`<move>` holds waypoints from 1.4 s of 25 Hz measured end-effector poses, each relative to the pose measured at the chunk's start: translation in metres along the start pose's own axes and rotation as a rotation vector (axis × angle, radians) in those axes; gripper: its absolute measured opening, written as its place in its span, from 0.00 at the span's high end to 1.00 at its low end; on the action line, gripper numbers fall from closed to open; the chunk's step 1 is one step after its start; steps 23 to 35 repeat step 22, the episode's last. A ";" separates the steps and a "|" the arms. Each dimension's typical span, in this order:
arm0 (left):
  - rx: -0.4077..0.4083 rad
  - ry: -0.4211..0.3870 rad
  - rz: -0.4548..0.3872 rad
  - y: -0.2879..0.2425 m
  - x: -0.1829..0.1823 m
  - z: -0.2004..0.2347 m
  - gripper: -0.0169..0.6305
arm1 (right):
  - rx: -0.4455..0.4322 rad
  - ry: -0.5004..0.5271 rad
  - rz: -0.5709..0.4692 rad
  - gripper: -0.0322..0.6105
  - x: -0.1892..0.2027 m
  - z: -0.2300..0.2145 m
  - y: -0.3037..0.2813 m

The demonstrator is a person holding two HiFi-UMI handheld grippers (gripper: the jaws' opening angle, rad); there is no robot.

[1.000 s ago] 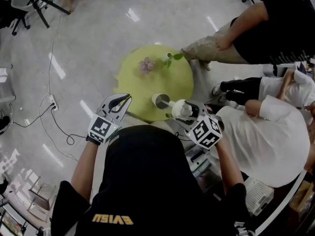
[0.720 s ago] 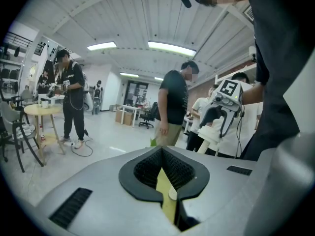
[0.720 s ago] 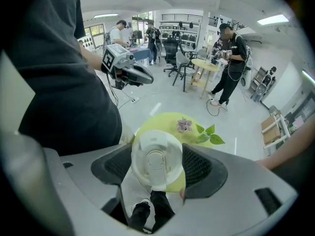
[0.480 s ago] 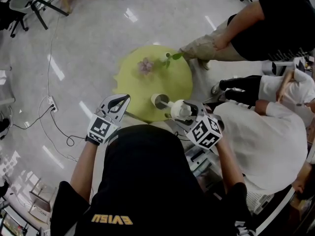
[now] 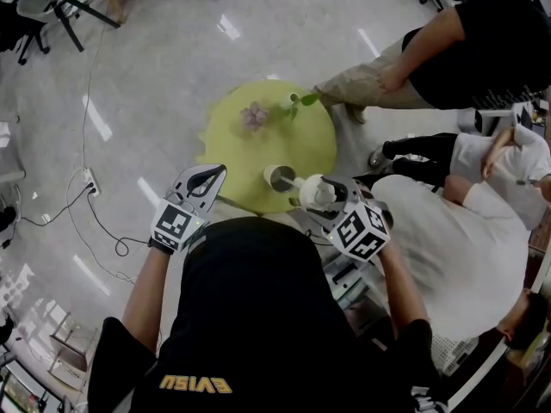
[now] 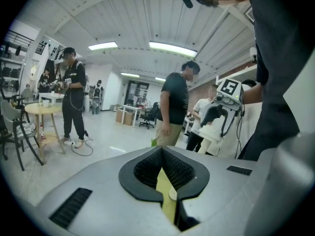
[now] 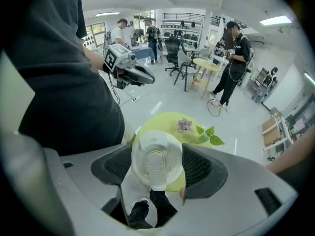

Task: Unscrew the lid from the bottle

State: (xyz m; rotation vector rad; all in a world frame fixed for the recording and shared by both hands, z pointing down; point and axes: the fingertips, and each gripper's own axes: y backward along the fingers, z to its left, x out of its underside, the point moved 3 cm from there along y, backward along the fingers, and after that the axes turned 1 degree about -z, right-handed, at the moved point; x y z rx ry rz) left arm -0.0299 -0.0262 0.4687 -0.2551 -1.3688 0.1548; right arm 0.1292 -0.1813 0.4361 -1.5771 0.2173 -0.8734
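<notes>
Apparently off: the white lid [image 7: 156,156] sits clamped in the right gripper [image 7: 158,167], held just beside the open-mouthed bottle [image 5: 280,176].
That bottle stands on the yellow-green table [image 5: 241,157]. The left gripper [image 5: 209,177], clenched on nothing, hangs off its left edge, likely because nothing there needs steadying.

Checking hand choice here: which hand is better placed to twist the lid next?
Likely the right gripper: its fingers clamp the lid, while the left gripper is shut, empty and off at the edge of the table.
</notes>
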 end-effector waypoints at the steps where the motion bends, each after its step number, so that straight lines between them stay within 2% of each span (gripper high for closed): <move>1: -0.001 0.001 0.000 0.000 0.000 0.000 0.95 | -0.001 0.001 0.000 0.45 0.000 0.000 0.000; 35: -0.005 0.017 0.020 0.002 0.011 -0.006 0.95 | 0.012 0.010 -0.016 0.45 -0.002 0.003 0.003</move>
